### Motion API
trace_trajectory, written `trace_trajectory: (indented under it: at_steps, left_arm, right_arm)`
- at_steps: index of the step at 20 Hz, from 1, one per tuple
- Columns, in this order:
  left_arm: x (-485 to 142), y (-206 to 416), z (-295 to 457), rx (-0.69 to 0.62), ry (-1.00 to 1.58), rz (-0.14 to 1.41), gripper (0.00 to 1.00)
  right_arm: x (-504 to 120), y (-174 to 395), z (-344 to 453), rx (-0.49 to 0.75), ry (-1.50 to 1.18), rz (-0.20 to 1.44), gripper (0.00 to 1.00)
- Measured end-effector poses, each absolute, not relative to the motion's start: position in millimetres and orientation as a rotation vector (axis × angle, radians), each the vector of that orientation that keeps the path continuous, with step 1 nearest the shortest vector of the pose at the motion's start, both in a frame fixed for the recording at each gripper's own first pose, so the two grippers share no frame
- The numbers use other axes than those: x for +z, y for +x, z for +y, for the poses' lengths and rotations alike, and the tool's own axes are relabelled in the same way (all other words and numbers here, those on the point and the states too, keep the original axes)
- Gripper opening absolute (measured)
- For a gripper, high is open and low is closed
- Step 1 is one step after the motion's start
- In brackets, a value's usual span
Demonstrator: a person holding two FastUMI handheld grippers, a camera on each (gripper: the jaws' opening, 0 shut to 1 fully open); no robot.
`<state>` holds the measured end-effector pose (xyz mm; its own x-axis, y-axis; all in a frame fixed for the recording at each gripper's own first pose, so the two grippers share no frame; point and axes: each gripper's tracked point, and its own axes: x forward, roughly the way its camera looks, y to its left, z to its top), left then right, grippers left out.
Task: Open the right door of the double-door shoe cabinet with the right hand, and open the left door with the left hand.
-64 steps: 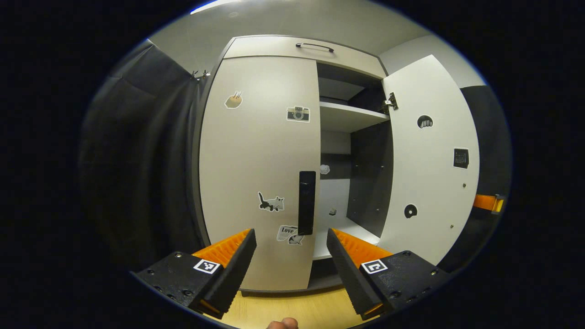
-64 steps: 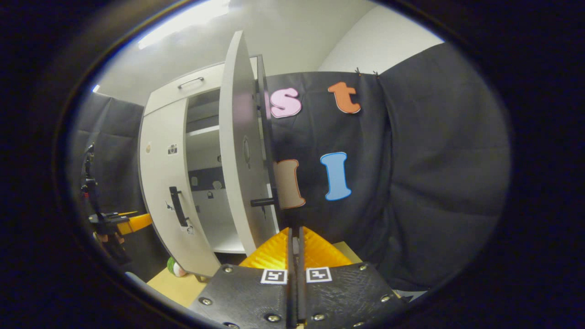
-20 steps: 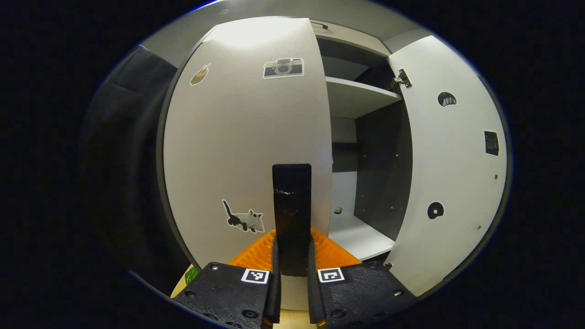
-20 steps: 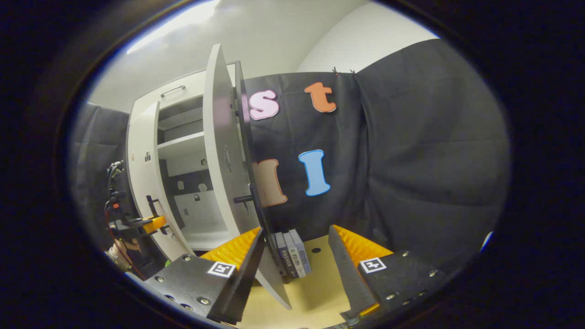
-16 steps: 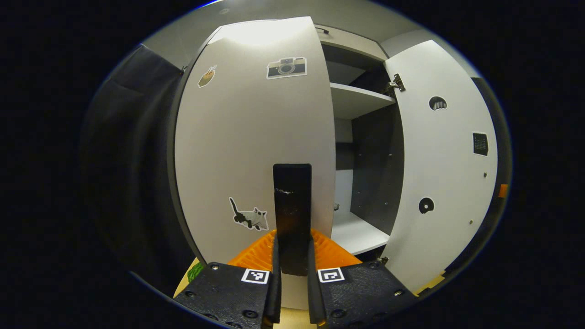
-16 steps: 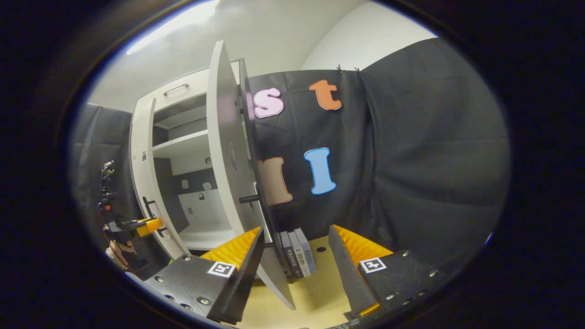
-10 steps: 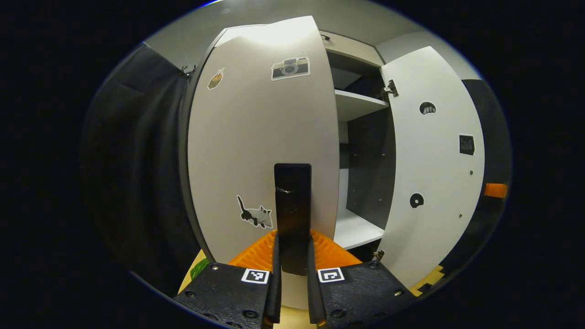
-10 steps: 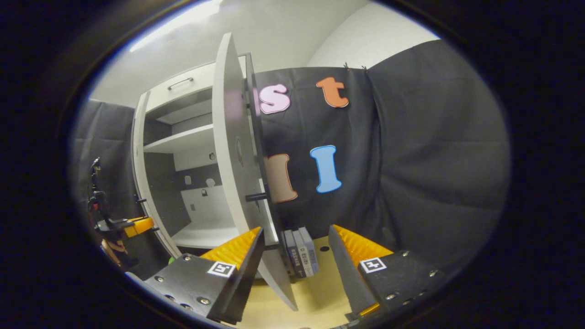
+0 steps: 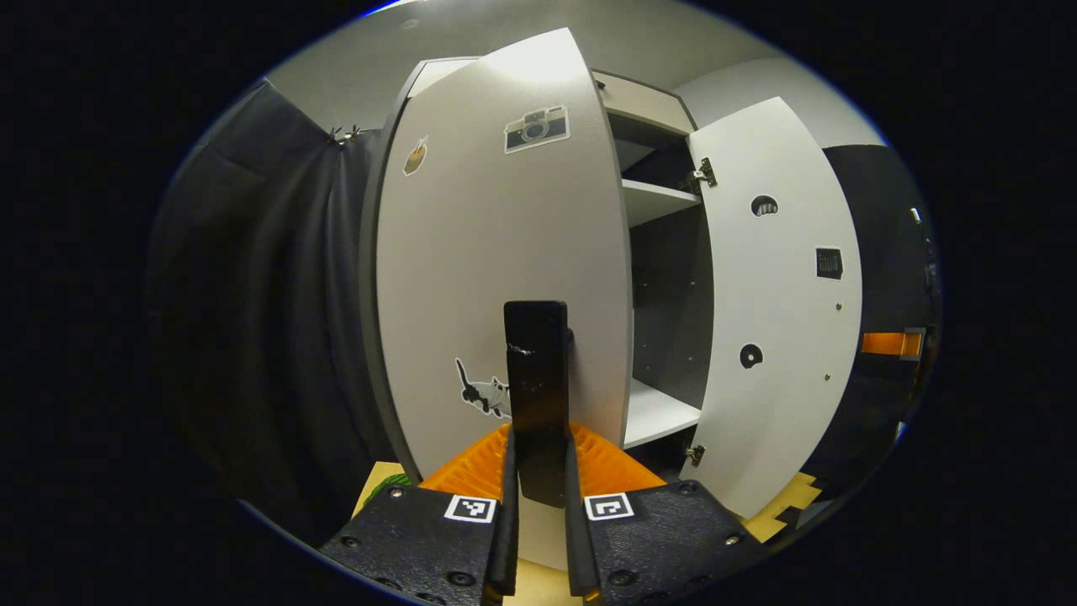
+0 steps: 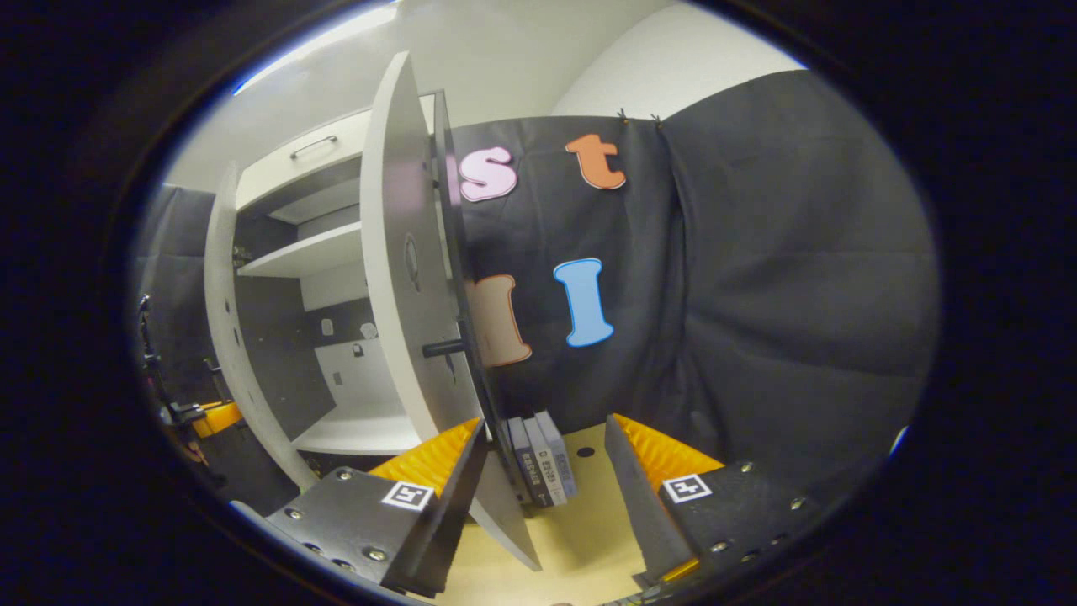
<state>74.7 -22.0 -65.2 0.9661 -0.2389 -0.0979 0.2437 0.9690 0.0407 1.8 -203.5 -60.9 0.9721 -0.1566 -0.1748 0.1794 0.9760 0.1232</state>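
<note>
Two doors of the pale shoe cabinet point(image 10: 278, 194) stand ajar. Left tool point(image 9: 538, 471) pinches the black vertical handle point(image 9: 536, 379) of the left door point(image 9: 505, 278), which is swung partway out. Right tool point(image 10: 543, 454) is spread apart, its fingers either side of the right door point(image 10: 395, 278) edge, near some books point(image 10: 543, 467) on the worktop point(image 10: 580, 522)

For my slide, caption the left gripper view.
Left gripper shut on left door's handle, right door open.

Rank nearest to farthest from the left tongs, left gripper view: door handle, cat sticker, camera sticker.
1. door handle: clamped in the left tongs.
2. cat sticker: low on the door, just left of the handle.
3. camera sticker: near the door's top.
</note>
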Motion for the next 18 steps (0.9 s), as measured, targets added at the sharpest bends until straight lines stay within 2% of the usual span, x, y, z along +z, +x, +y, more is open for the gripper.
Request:
trace_trajectory:
  at_steps: [12,17,18]
  left_arm:
    - [-69.1,44.5,30.8,-0.133,0.055,0.110,0.24]
    - [-67.9,30.9,53.7,-0.105,0.098,0.103,0.13]
    - [-66.9,29.0,57.7,-0.099,0.083,0.103,0.14]
  right_arm:
    - [-71.0,9.0,-202.4,-0.172,0.151,0.172,0.83]
    - [-71.3,13.3,-196.8,-0.149,0.176,0.173,0.83]
    - [-71.3,12.4,-195.4,-0.146,0.172,0.171,0.83]
